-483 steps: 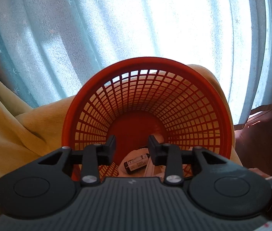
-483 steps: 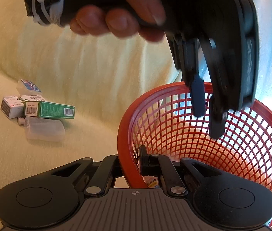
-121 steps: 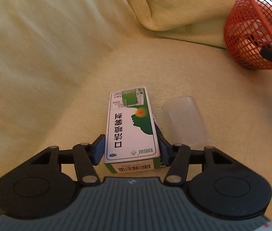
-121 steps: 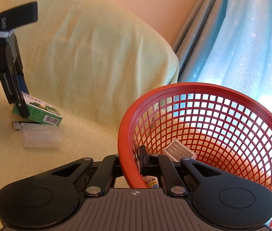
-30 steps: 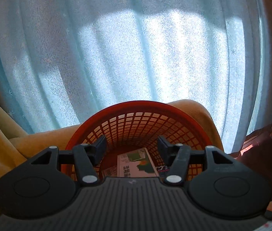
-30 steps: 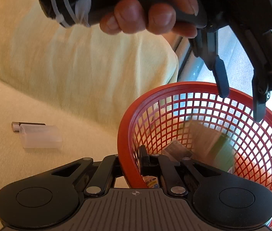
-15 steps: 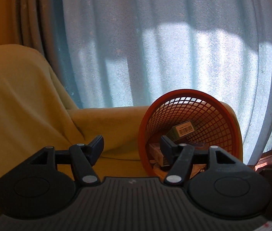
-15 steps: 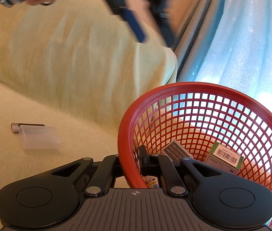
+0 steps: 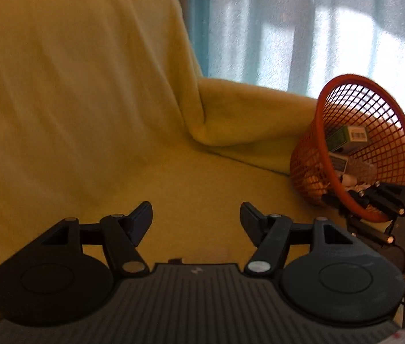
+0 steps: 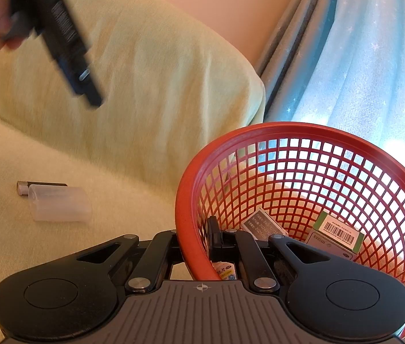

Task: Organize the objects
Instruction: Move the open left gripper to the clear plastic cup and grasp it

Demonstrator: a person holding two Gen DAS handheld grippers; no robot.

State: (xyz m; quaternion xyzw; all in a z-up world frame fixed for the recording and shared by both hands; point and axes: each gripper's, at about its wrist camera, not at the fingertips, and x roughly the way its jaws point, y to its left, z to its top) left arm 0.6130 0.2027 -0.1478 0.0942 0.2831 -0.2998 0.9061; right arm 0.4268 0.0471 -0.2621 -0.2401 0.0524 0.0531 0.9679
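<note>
Left gripper opening wider, nothing between the jaws, hovering over the yellow blanket. Right gripper clamping tight on the near rim of the red basket, tilting it. Green box lying inside among other packs. Clear plastic cup and dark tube lying touching, well apart from the basket, toward the blanket's left edge.
</note>
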